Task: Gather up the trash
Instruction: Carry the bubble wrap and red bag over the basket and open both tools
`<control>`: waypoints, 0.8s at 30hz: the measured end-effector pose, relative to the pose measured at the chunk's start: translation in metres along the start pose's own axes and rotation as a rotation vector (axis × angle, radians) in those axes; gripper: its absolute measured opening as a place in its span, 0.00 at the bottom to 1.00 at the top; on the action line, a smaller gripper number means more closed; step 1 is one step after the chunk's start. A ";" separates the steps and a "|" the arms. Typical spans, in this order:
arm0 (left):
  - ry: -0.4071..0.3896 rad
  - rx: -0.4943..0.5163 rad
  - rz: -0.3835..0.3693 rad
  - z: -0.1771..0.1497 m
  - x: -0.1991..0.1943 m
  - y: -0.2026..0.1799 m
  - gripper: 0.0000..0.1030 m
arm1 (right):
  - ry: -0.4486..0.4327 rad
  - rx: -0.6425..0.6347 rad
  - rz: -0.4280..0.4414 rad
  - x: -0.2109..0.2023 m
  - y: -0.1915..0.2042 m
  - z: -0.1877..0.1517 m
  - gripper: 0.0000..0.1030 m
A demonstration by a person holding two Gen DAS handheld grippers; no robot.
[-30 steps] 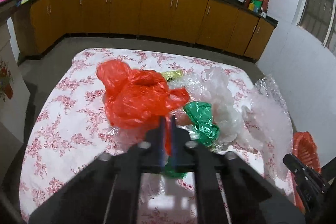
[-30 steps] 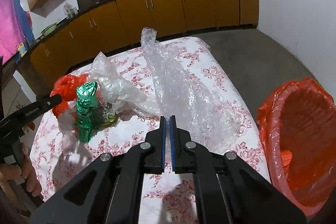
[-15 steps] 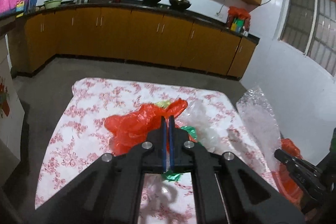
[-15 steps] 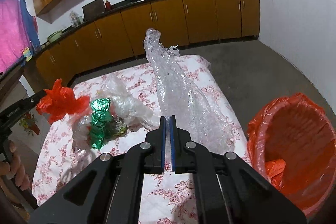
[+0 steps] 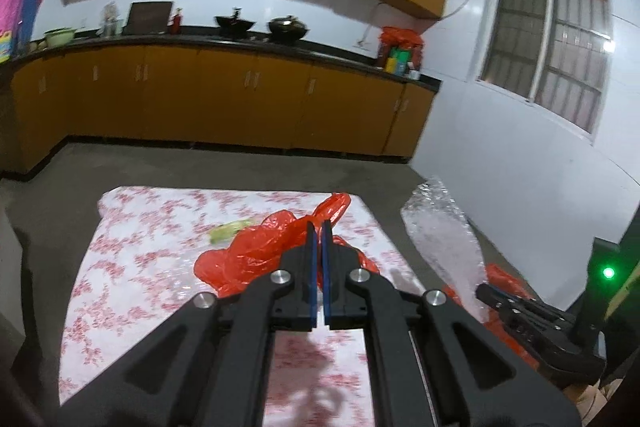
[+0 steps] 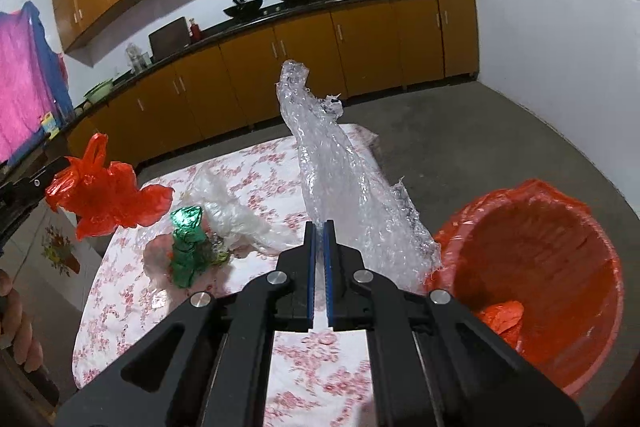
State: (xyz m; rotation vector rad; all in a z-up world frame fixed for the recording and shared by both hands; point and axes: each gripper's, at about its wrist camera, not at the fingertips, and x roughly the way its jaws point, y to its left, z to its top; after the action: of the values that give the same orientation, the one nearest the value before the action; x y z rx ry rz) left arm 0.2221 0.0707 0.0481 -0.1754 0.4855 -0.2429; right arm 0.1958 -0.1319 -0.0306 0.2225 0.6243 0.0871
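Right wrist view: your right gripper (image 6: 319,227) is clenched on the bubble wrap (image 6: 344,187), which stands up off the table (image 6: 132,307) and reaches toward the cabinets. Its lower edge hangs just beside the red-lined bin (image 6: 536,283) on the floor at your right. Your left gripper (image 5: 316,227) is clenched on the red bag (image 5: 256,251), held up in the air above the table's left side. Below it on the floral cloth lie a green foil wrapper (image 6: 188,247) and a crumpled clear bag (image 6: 236,211), touching each other. A red scrap (image 6: 502,315) lies inside the bin.
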 end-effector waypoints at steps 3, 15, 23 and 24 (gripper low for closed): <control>0.002 0.025 -0.045 -0.001 0.000 -0.020 0.03 | -0.011 0.015 -0.016 -0.010 -0.013 0.001 0.04; 0.039 0.081 -0.230 -0.018 0.017 -0.106 0.03 | -0.050 0.092 -0.126 -0.050 -0.076 -0.007 0.04; 0.090 0.131 -0.344 -0.037 0.038 -0.166 0.03 | -0.062 0.157 -0.202 -0.074 -0.123 -0.019 0.04; 0.099 0.136 -0.360 -0.040 0.041 -0.175 0.03 | -0.062 0.163 -0.209 -0.076 -0.127 -0.021 0.04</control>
State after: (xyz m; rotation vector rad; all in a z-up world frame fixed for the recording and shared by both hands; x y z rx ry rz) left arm 0.2052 -0.1119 0.0338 -0.1175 0.5320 -0.6371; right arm 0.1236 -0.2632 -0.0329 0.3144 0.5903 -0.1722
